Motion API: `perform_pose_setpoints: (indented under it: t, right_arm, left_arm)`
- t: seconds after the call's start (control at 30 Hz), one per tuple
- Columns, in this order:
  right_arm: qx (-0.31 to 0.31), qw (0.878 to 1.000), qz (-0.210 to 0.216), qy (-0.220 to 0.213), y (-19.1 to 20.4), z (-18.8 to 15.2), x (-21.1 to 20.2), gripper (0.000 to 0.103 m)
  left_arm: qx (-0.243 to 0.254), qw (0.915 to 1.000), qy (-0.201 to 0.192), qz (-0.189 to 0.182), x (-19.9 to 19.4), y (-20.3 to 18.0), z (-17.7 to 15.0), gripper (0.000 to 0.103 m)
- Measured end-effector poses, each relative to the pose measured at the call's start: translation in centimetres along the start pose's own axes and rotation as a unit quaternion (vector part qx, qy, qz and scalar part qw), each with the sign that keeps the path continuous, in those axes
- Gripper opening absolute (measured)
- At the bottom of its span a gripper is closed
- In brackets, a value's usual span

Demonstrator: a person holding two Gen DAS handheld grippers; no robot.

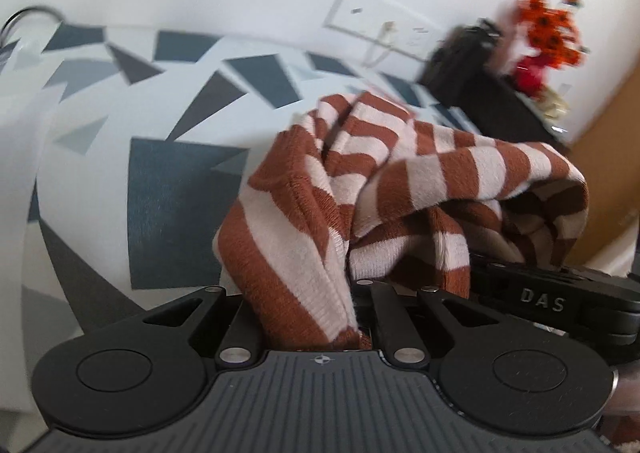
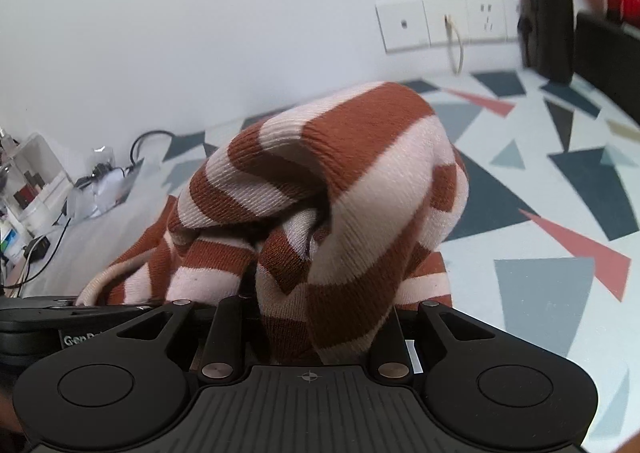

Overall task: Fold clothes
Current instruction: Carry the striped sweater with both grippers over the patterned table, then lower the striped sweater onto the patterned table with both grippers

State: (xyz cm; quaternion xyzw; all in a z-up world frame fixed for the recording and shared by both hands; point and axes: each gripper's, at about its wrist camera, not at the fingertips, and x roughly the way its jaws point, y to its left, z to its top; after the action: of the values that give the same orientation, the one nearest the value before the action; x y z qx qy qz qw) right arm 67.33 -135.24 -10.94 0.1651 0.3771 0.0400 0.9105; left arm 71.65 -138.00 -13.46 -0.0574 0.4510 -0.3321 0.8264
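Left wrist view: the left gripper (image 1: 320, 317) is clamped on a fold of the striped sweater (image 1: 400, 189), which bunches up just ahead of its fingers and drapes toward the right gripper (image 1: 560, 297) beside it. Beyond lies the patterned tablecloth (image 1: 180, 189).

Right wrist view: the right gripper (image 2: 320, 329) grasps the striped sweater (image 2: 340, 189), heaped directly ahead of it, above the patterned tablecloth (image 2: 560, 213). Wall sockets (image 2: 444, 23) sit further ahead.
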Motion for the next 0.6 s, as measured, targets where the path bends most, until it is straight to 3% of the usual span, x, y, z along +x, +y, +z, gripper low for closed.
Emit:
perform_pose_setpoints:
  t: [0.17,0.33,0.6]
  right_arm:
    - [-0.015,0.999,0.029,0.031,-6.1,2.5,1.3,0.022]
    - [-0.023,0.998,0.035,0.037,-11.3,4.4,1.8,0.024]
    - [-0.046,0.996,0.061,0.055,-15.1,3.9,1.8,0.030]
  left_arm:
    - [-0.039,0.9973,0.018,0.060,2.9,-3.9,0.0,0.011]
    - [-0.028,0.9958,0.028,0.082,6.0,-8.3,-0.1,0.011]
    - [-0.035,0.9914,0.034,0.121,8.3,-10.9,-0.1,0.013]
